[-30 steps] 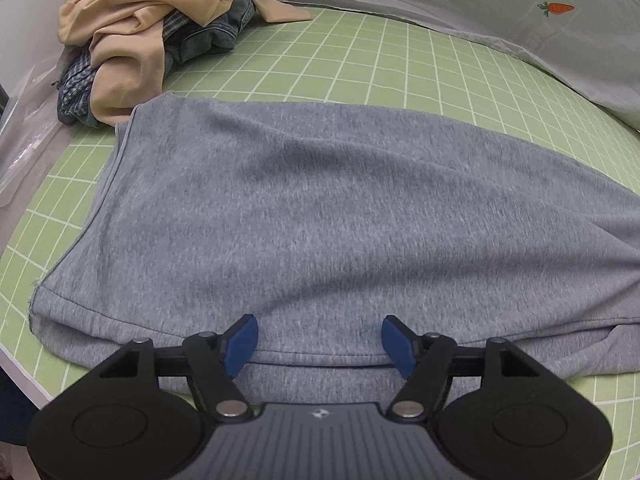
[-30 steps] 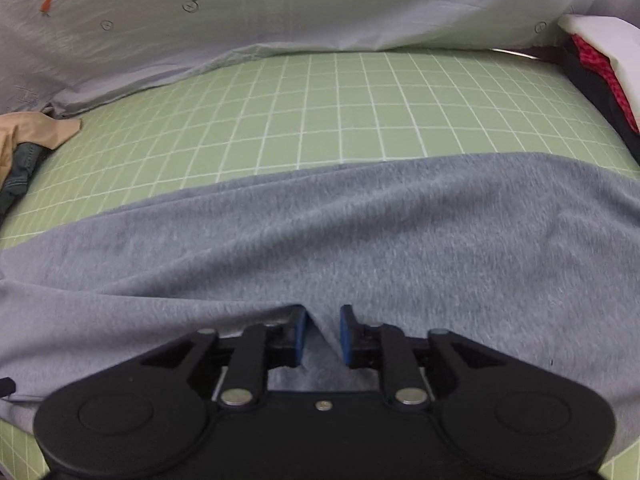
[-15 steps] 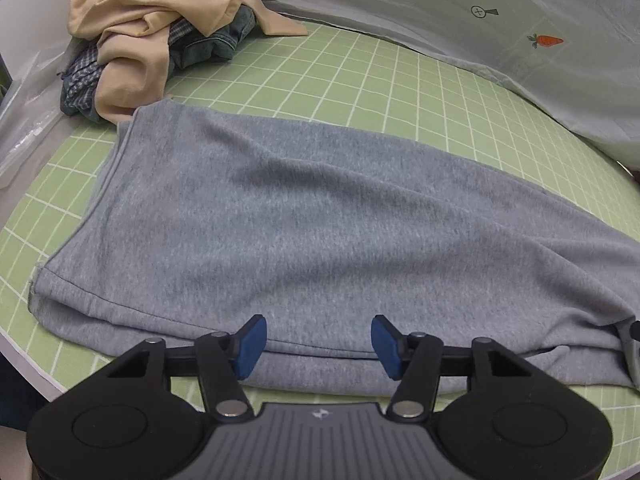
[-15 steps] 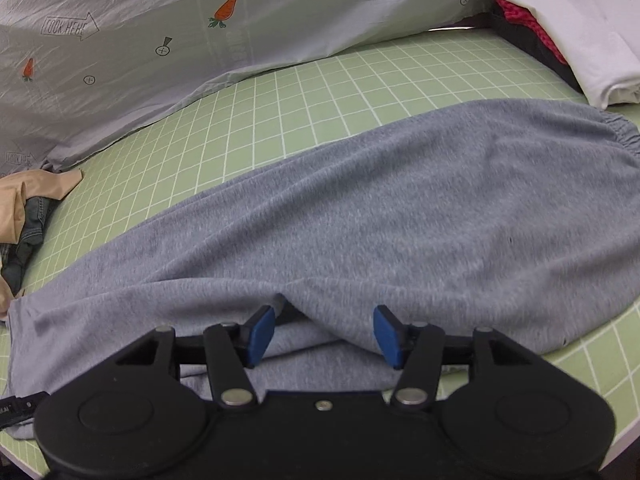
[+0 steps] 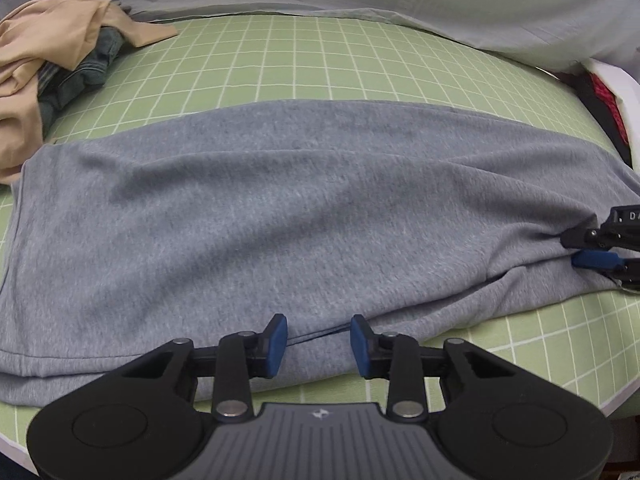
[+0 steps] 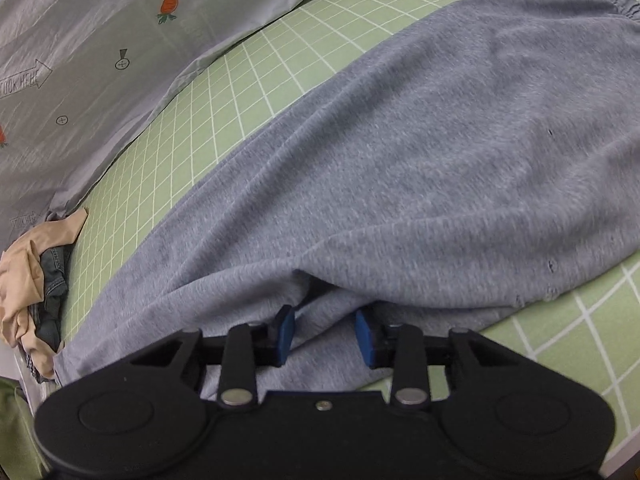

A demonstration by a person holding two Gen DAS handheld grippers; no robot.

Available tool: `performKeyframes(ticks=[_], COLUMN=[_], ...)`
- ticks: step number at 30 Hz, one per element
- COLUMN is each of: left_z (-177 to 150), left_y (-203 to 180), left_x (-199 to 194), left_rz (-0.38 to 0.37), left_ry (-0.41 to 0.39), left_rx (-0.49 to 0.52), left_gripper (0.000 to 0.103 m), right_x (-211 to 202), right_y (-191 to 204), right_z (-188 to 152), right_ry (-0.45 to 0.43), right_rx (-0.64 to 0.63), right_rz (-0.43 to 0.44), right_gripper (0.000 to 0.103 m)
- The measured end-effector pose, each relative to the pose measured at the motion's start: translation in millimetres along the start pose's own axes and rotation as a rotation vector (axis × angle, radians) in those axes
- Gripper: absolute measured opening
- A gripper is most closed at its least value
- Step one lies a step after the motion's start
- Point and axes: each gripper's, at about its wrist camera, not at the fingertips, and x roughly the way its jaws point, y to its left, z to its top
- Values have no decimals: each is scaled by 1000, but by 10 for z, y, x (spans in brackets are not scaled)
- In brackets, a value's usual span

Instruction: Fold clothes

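Note:
A grey knit garment (image 5: pixel 304 208) lies folded lengthwise across the green grid mat (image 5: pixel 320 60). It also fills the right wrist view (image 6: pixel 420 168), with its gathered waistband at the far right. My left gripper (image 5: pixel 319 338) is open at the garment's near edge, holding nothing. My right gripper (image 6: pixel 326 332) is open over the near fold, with cloth between its fingers but not pinched. The right gripper also shows in the left wrist view (image 5: pixel 588 248) at the garment's right end.
A pile of tan and denim clothes (image 5: pixel 52 60) sits at the mat's far left. A grey sheet with carrot prints (image 5: pixel 440 4) lines the back. Folded white and red clothes (image 5: pixel 608 92) lie at the far right. The mat's front edge (image 5: pixel 600 400) is close.
My right gripper has opened and let go of the garment, then swung left. My left gripper has stayed open and has turned to the right along the near edge.

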Motion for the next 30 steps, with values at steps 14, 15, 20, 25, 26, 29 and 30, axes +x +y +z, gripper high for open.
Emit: performKeyframes(ticks=[14, 15, 20, 25, 26, 29, 30], left_z=[-22, -19, -24, -142, -171, -196, -179], left_y=[-197, -197, -140, -41, -32, -28, -28], left_x=[59, 60, -144, -335, -269, -175, -190], left_rz=[-13, -13, -6, -15, -8, -4, -4], left_ry=[-24, -27, -70, -59, -38, 0, -5], left_rx=[167, 169, 178, 181, 171, 145, 133], left_gripper=[10, 2, 2, 2, 3, 5, 6], right_x=[-191, -218, -381, -339, -319, -300, -345], right_y=[-82, -84, -112, -174, -177, -173, -147], right_z=[38, 38, -11, -150, -165, -199, -195], right_ry=[-19, -21, -15, 56, 75, 118, 110], right_rx=[44, 43, 37, -13, -21, -44, -71], right_rz=[69, 77, 104, 91, 86, 73, 74], right_gripper=[2, 2, 2, 2, 4, 24, 30])
